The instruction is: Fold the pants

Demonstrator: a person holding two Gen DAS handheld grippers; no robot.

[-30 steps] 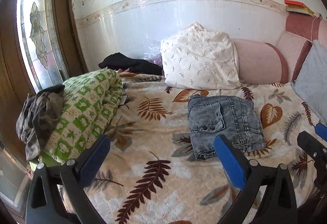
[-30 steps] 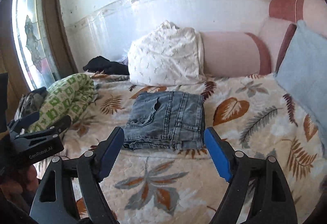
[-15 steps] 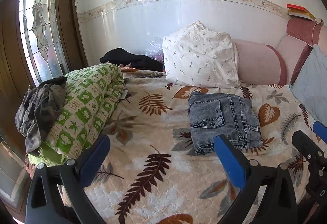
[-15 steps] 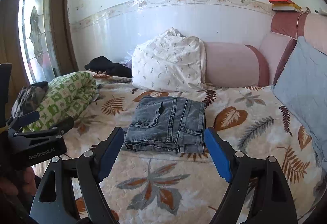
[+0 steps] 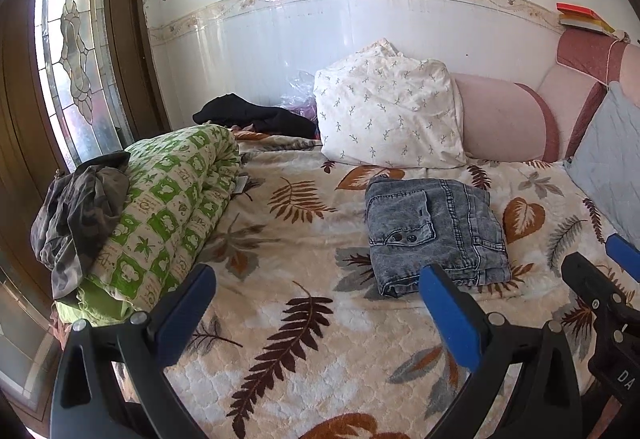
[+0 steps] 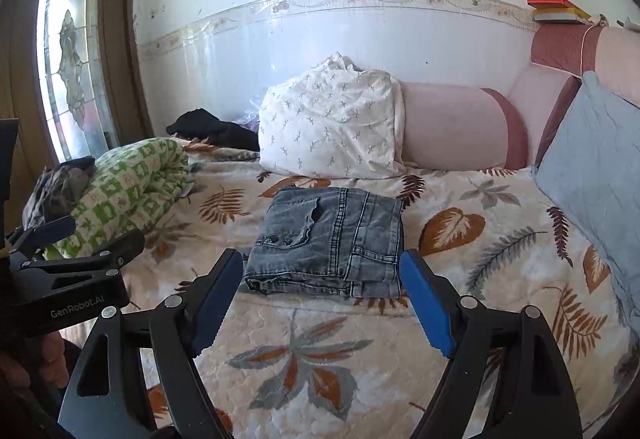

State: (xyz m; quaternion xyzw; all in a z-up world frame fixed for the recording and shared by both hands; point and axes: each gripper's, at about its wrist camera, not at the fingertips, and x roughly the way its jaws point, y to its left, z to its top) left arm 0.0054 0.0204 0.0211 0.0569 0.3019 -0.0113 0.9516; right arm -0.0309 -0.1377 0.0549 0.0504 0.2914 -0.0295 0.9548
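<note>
The grey denim pants (image 5: pixel 436 231) lie folded into a compact rectangle on the leaf-print bedspread (image 5: pixel 280 319); they also show in the right wrist view (image 6: pixel 332 243). My left gripper (image 5: pixel 316 303) is open and empty, held back from the pants and to their left. My right gripper (image 6: pixel 322 295) is open and empty, just in front of the pants' near edge and apart from them. The right gripper also shows at the right edge of the left wrist view (image 5: pixel 600 279), and the left gripper shows at the left of the right wrist view (image 6: pixel 76 259).
A rolled green-and-white quilt (image 5: pixel 168 211) with a camouflage garment (image 5: pixel 76 215) on it lies at the left. A white pillow (image 5: pixel 388 111), a pink bolster (image 5: pixel 504 119) and black clothing (image 5: pixel 256 117) sit by the wall. A grey-blue cushion (image 6: pixel 596 167) stands at the right.
Both grippers have drawn back and risen slightly from the bed, so the folded pants look smaller and farther. The pants have not moved. Both grippers stay open.
</note>
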